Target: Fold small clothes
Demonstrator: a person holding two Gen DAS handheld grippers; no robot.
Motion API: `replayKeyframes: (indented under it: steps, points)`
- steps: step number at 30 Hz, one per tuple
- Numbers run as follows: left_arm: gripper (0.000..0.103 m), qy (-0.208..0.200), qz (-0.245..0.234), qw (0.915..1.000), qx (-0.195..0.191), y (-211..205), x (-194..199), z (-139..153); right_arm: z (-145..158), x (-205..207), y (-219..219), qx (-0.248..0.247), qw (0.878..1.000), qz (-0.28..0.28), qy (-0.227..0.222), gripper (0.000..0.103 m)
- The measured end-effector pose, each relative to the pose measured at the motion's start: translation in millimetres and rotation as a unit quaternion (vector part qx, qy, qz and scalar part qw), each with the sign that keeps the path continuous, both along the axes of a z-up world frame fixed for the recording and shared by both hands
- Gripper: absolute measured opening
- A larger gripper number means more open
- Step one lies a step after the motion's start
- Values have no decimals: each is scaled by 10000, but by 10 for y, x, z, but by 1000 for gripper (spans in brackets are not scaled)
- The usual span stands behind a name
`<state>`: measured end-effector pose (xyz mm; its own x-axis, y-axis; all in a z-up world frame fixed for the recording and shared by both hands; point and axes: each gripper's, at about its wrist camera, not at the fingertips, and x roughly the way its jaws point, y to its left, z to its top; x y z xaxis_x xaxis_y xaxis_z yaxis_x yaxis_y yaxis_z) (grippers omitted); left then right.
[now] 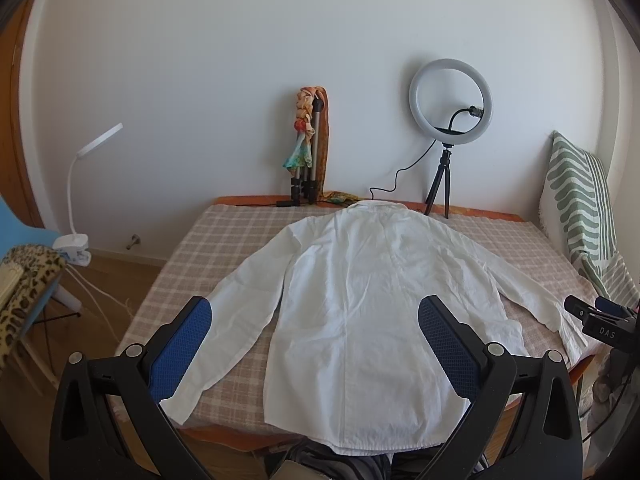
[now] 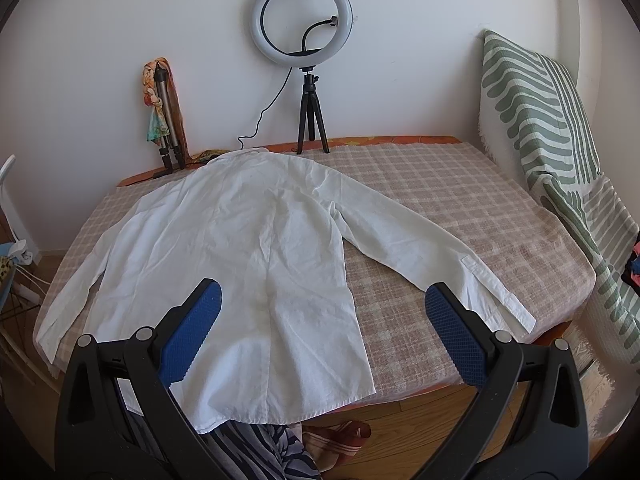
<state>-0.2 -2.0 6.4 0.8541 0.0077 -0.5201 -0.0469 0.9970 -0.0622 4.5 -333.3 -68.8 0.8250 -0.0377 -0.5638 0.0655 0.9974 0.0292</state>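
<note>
A white long-sleeved shirt (image 1: pixel 352 296) lies flat, back side up, on the checked table cover (image 1: pixel 224 240), collar at the far end, both sleeves spread out, hem hanging over the near edge. My left gripper (image 1: pixel 316 308) is open and empty, hovering above the shirt's lower body. In the right wrist view the shirt (image 2: pixel 248 248) lies left of centre, its right sleeve (image 2: pixel 420 248) reaching toward the right edge. My right gripper (image 2: pixel 324 296) is open and empty above the hem's right side. It also shows in the left wrist view (image 1: pixel 592 320) near the sleeve cuff.
A ring light on a tripod (image 2: pixel 306 40) and a folded tripod wrapped in a colourful scarf (image 2: pixel 160 100) stand at the table's far edge by the wall. A green-striped cushion (image 2: pixel 552 128) leans at the right. A clip lamp (image 1: pixel 76 220) and chair are left.
</note>
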Motion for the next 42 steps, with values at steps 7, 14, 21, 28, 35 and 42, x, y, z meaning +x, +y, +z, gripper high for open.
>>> replayKeyframes:
  steps: [7,14,21,28,35,42]
  points:
    - [103,12,-11,10000,-20,15,7,-12,8,-7,-7,4,10000,-1,-1,103]
    - [103,16,-14,10000,-25,20,8,-8,14,-9,-7,-1,10000,-6,-7,103]
    - [103,13,-16,10000,-21,21,11,-10,14,-7,-1,-9,10000,-9,-9,103]
    - [103,27,-4,10000,-26,39,19,-26,17,-13,9,-15,10000,-14,-11,103]
    - [103,105,67,9999,-75,229,88,-176,20,-9,31,-47,10000,-39,15,103]
    - [103,324,395,9986,117,752,274,-560,-13,-5,79,-86,9999,10,68,103]
